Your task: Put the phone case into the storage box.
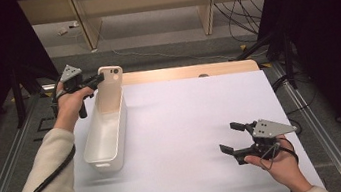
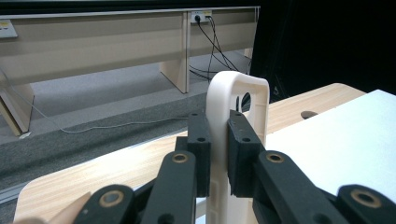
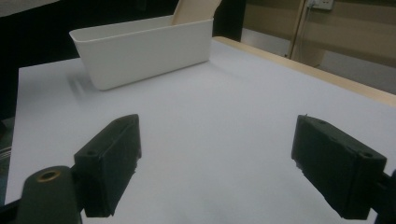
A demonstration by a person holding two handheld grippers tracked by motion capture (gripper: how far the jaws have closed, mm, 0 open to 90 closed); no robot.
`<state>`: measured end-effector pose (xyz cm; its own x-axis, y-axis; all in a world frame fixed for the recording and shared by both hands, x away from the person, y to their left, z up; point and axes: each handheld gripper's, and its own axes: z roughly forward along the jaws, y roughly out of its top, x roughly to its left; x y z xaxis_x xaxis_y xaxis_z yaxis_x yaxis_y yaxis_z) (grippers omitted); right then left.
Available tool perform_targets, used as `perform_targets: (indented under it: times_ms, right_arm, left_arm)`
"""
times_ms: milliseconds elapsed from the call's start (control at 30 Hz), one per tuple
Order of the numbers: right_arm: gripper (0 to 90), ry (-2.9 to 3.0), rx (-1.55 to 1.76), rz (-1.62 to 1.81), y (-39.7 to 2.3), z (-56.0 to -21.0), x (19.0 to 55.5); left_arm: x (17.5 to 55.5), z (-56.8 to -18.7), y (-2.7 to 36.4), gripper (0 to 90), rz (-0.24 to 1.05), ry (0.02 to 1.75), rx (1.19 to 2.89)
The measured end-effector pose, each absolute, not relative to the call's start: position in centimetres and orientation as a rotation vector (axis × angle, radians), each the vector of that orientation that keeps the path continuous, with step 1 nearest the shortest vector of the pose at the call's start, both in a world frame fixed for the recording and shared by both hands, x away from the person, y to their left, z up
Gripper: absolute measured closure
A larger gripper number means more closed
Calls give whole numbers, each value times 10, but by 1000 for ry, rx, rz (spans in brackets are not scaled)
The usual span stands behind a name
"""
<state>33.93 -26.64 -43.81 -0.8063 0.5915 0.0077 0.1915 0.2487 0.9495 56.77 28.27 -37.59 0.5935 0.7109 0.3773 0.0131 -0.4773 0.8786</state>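
High view: white bin [image 1: 106, 135] sits lengthwise on the left part of the white sheet [image 1: 194, 138], open top; inside I see only bare white floor plus the lower end of the phone case [image 1: 109, 87]; case is cream-coloured, stands upright at the bin's far end, top with camera cut-out sticking above the rim; my left claw [image 1: 96, 79] has it pinched near the top, coming in from the left side; left hand [image 1: 71, 102] is just outside the bin's left wall. My right claw [image 1: 230, 139] is at the near right of the sheet, jaws spread wide, nothing between them, well apart from the bin; broad open sheet between bin and right claw; bin's near end is close to the sheet's front edge; wooden table edge [image 1: 190, 71] shows beyond the sheet at the far side; floor with cables behind.

Left gripper view: pads clamped narrow on both faces of the phone case [image 2: 233, 116], case upright between them, rounded top corner and cut-out above the pads; wooden table edge [image 2: 116, 163] behind, white sheet [image 2: 336, 149] to the right; wall socket [image 2: 201, 17] with plugged cables far back; a small label at the far left, too small to read.

Right gripper view: two black jaws far apart, empty, above bare sheet [image 3: 224, 121]; bin [image 3: 144, 51] farther off, case [image 3: 194, 10] leaning out of its far end; bin interior hidden from here; no writing or brand marks legible on bin or case.
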Motion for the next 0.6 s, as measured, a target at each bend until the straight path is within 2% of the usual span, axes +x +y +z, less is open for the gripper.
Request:
perform_targets:
  times_ms: [200,233,600]
  right_arm:
    - [171,2182,721,1567,-267,-438,339]
    - [171,2181,721,1567,-266,-438,339]
    - [171,2182,718,1567,-266,-438,340]
  left_arm:
    - [567,-378,284,812,946,587,1898]
    - [551,-393,261,812,683,939,1627]
    - [552,-398,264,811,681,946,1634]
